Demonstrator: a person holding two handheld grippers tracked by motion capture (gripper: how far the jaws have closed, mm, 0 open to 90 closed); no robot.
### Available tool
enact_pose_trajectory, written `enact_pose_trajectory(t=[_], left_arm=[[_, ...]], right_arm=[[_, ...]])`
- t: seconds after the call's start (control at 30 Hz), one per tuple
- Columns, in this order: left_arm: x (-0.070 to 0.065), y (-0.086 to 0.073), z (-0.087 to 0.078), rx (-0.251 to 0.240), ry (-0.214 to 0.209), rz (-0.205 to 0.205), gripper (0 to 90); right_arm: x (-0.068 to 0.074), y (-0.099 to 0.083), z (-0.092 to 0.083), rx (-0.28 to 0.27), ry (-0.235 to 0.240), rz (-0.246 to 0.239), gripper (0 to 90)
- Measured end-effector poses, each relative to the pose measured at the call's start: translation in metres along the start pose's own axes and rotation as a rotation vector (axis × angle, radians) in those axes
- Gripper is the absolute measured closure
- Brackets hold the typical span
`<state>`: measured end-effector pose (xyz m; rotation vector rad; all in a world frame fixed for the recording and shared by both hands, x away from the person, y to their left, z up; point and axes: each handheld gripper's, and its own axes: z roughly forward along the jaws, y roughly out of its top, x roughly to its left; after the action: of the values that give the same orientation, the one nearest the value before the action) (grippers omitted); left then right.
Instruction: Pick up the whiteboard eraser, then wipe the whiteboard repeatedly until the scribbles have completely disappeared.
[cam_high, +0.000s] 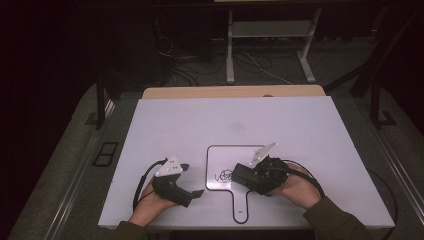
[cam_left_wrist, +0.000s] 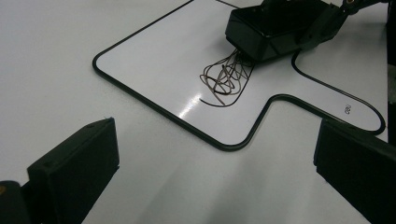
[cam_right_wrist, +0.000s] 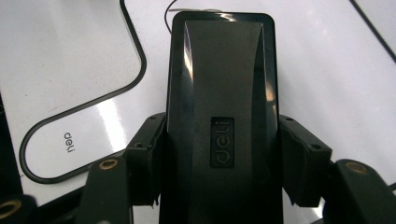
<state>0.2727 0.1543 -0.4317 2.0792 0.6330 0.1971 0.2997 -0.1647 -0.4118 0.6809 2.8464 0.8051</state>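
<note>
White table (cam_high: 175, 125), one whiteboard (cam_high: 225, 155), one eraser (cam_high: 243, 174) clamped in right tool (cam_high: 250, 176); left tool (cam_high: 192, 192) agape.

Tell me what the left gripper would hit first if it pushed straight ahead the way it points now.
Probably the black-rimmed small white paddle-shaped board lying flat on the white table, near its dark scribble. The left gripper has open, empty jaws; depth is uncertain.

Glossy plastic on a shiny little board

The eraser (cam_right_wrist: 219, 116) looks like smooth black plastic with a glossy top, the whiteboard (cam_left_wrist: 187, 56) is slick and reflective inside a dark rim, and the table (cam_high: 200, 120) is plain matt white.
</note>
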Motion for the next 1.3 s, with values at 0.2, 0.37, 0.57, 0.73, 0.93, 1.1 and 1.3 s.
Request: enact_pose_trajectory(t=[0.2,0.37,0.57,0.73,0.93,1.1,1.3], left_arm=[[-0.001,0.0,0.001,-0.003,0.001,-0.003,0.0],[-0.001,0.0,0.001,0.0,0.001,0.003,0.0],[-0.001,0.0,0.001,0.0,-0.001,0.001,0.0],[-0.001,0.0,0.002,0.001,-0.001,0.0,0.0],[0.0,0.0,0.001,-0.003,-0.003,-0.003,0.0],[0.0,0.0,0.002,-0.003,-0.004,0.0,0.0],[0.0,-0.001,0.002,-0.002,-0.005,0.0,0.0]], right_arm=[[-0.006,0.005,-0.003,-0.003,0.012,0.009,38.6],[-0.013,0.014,-0.004,-0.013,0.023,0.009,38.6],[-0.016,0.024,-0.002,-0.02,0.032,0.01,38.6],[-0.019,0.036,0.005,-0.018,0.051,-0.009,38.6],[-0.02,0.051,0.018,-0.006,0.064,-0.034,38.6],[-0.019,0.059,0.029,0.009,0.066,-0.045,38.6],[-0.02,0.06,0.041,0.027,0.075,-0.051,38.6]])
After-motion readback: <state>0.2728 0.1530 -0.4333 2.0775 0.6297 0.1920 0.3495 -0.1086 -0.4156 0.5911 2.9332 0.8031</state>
